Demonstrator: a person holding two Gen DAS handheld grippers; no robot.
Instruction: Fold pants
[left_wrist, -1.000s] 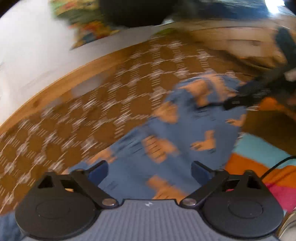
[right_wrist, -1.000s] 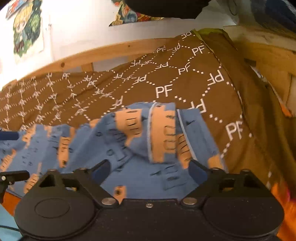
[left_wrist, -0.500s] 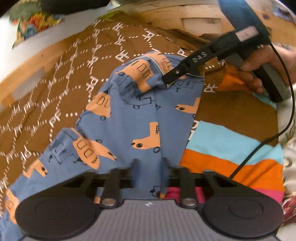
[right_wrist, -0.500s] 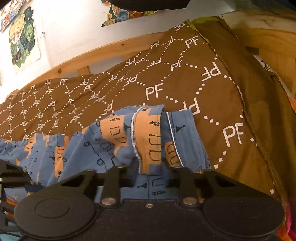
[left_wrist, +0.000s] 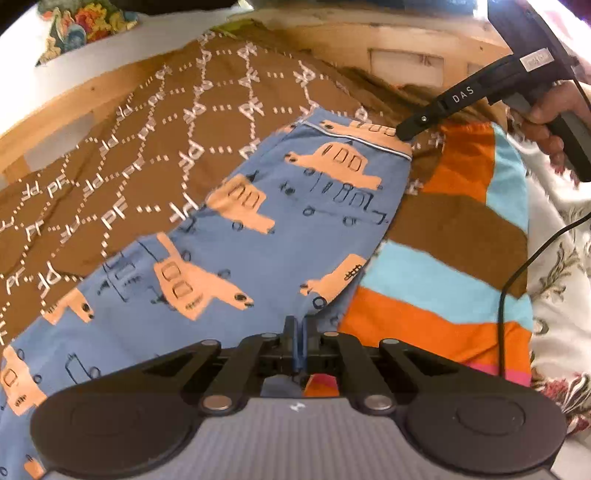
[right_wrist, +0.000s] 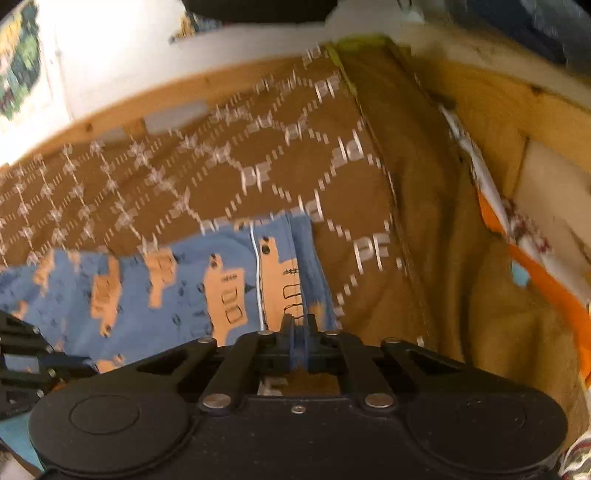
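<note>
Warm indoor light; fisheye edge warp; rt view motion-blurred.

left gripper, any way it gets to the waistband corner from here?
Probably not as things stand. The left gripper is shut on the pants at their near edge, and the waistband corner at the far end is already pinched by the right gripper. It would need to let go first.

Brown PF-patterned bedspread under blue pants
</note>
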